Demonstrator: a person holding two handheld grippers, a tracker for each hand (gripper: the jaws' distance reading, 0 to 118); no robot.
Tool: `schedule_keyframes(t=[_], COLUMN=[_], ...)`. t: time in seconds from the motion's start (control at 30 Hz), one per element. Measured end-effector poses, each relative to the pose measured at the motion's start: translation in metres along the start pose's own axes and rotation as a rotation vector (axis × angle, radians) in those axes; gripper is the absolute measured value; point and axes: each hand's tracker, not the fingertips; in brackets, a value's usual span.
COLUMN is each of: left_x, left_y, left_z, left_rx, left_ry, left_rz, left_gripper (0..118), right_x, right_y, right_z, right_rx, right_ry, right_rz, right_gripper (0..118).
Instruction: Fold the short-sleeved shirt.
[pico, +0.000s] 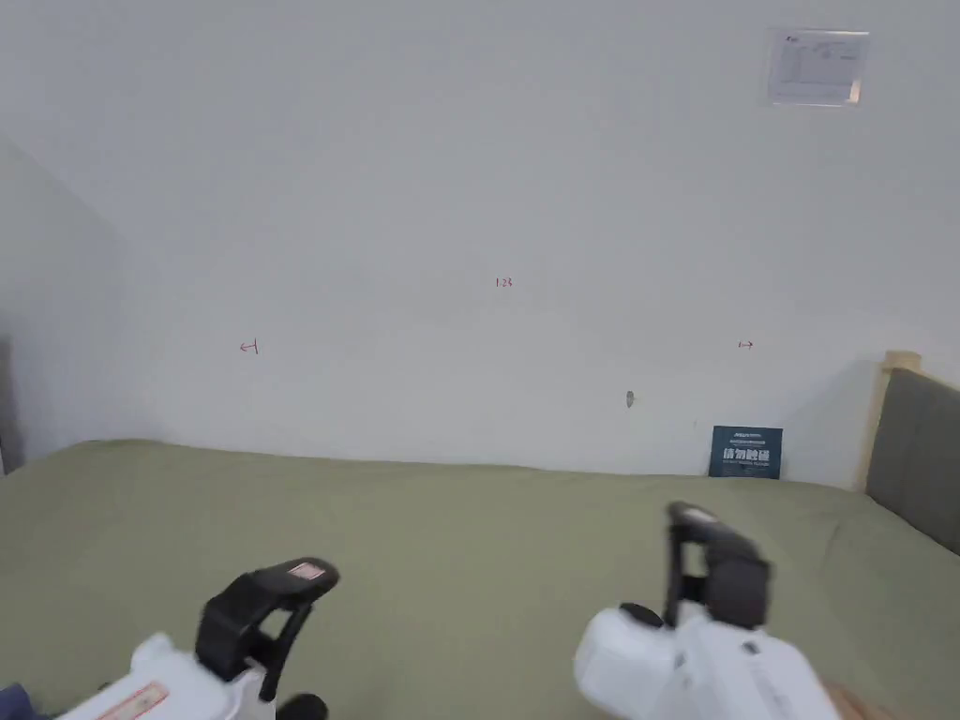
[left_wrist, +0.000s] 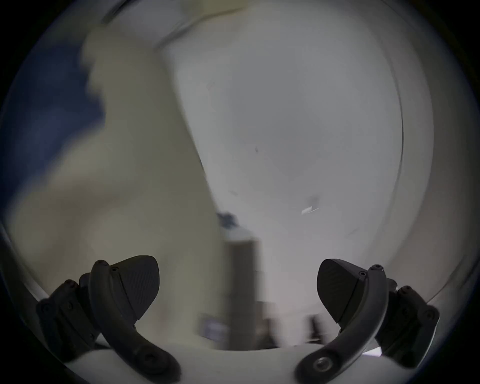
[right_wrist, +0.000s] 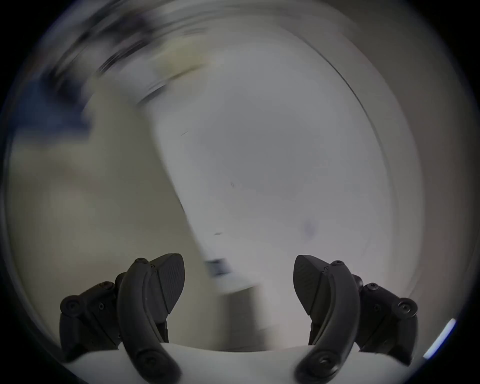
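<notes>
Both hand-held grippers, left (left_wrist: 237, 288) and right (right_wrist: 239, 283), gape empty; blur smears the bed (pico: 469, 544).

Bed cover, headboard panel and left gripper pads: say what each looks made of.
Bed cover: olive-green woven fabric, matte, with soft creases; likely cotton, unconfirmed.
Headboard panel: grey upholstery with faint vertical seams, probably fabric, beside a pale post that looks like wood.
Left gripper pads: black, matte, finely ribbed; rubber or plastic, I cannot tell which.
</notes>
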Motion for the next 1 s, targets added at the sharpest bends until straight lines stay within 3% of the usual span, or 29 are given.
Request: schedule_keyframes(t=[0.03, 0.07, 0.1, 0.13, 0.2, 0.33, 0.37, 0.43, 0.47, 0.53, 0.6, 0.73, 1.0], left_x=[-0.017, -0.028, -0.03, -0.025, 0.007, 0.075, 0.084, 0.091, 0.089, 0.093, 0.097, 0.098, 0.099], left_y=[-0.001, 0.001, 0.0, 0.002, -0.006, -0.071, -0.088, -0.117, -0.117, -0.123, -0.123, -0.122, -0.113], left_z=[0.002, 0.005, 0.007, 0.009, 0.001, -0.024, -0.03, -0.042, -0.044, -0.045, -0.043, -0.046, -0.044], left_rx=[0.002, 0.02, 0.043, 0.077, 0.123, 0.261, 0.305, 0.402, 0.437, 0.433, 0.42, 0.4, 0.382], left_ry=[-0.066, -0.055, -0.034, 0.074, 0.191, 0.553, 0.602, 0.692, 0.678, 0.636, 0.626, 0.617, 0.63], left_rz=[0.116, 0.146, 0.147, 0.021, -0.342, -1.208, -1.384, -1.617, -1.683, -1.717, -1.707, -1.717, -1.672], left_gripper=[118, 118, 118, 118, 118, 118, 118, 118, 118, 118, 118, 118, 118], right_x=[-0.012, -0.016, -0.013, -0.007, 0.018, 0.053, 0.051, 0.043, 0.038, 0.029, 0.025, 0.025, 0.029], right_y=[0.003, 0.003, 0.002, 0.003, 0.002, -0.052, -0.066, -0.095, -0.099, -0.096, -0.095, -0.095, -0.089], right_z=[-0.001, 0.0, -0.001, -0.004, -0.01, -0.014, -0.015, -0.013, -0.013, -0.009, -0.005, 0.0, -0.002], right_rx=[0.047, 0.089, 0.146, 0.156, 0.053, -0.105, -0.15, -0.177, -0.205, -0.237, -0.223, -0.231, -0.235], right_ry=[-0.025, -0.017, 0.009, 0.027, 0.044, 0.056, 0.046, 0.052, 0.03, -0.051, -0.057, -0.053, -0.016], right_rz=[0.21, 0.248, 0.23, 0.093, -0.282, -1.306, -1.522, -1.83, -1.844, -1.739, -1.677, -1.705, -1.623], right_gripper=[89, 89, 89, 89, 89, 89, 89, 89, 89, 89, 89, 90, 90])
